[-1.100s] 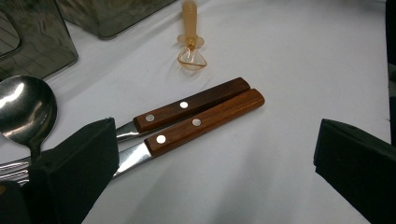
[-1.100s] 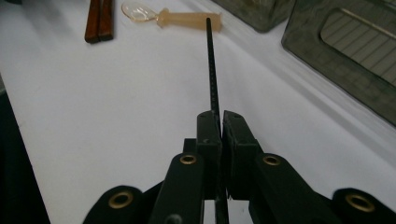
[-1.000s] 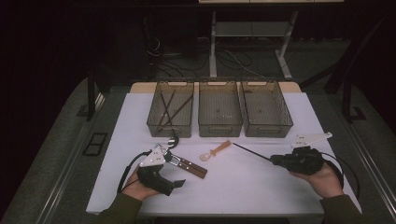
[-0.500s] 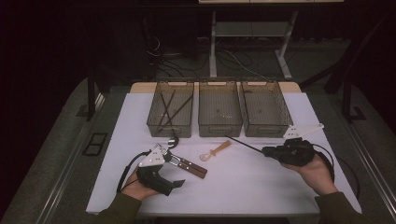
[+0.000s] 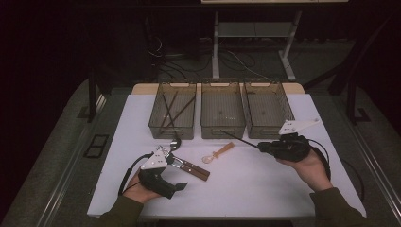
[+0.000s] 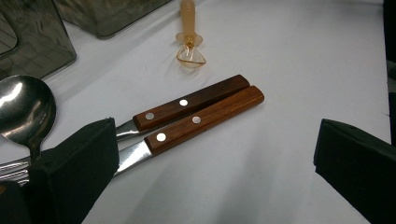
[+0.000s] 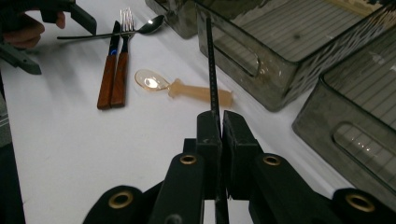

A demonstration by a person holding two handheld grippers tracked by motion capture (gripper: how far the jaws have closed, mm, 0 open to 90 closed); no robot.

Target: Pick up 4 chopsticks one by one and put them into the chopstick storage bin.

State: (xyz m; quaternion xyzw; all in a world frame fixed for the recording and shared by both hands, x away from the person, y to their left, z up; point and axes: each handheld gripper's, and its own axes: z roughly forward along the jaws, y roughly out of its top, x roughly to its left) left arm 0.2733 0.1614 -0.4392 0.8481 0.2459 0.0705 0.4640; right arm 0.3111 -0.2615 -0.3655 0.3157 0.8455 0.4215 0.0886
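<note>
My right gripper (image 5: 263, 148) is shut on a thin black chopstick (image 5: 239, 140) that points left and away, its far tip just before the middle bin (image 5: 222, 131). In the right gripper view the chopstick (image 7: 211, 70) rises from between the pressed jaws of the gripper (image 7: 219, 126). My left gripper (image 5: 171, 174) rests open at the table's front left. Between its spread jaws (image 6: 215, 128) lie a knife and fork with wooden handles (image 6: 205, 116), side by side. A metal spoon (image 6: 23, 109) lies beside them. A small amber plastic spoon (image 5: 218, 152) lies mid-table.
Three wire-mesh bins stand in a row at the back: the left bin (image 5: 171, 131) holds several dark chopsticks, and nothing shows in the right bin (image 5: 267, 132). White table (image 5: 246, 189) spreads in front. The far edge borders a dark floor with cables.
My right hand has carried the chopstick left and away, closer to the bins, and a little higher. The left hand and the cutlery have stayed put.
</note>
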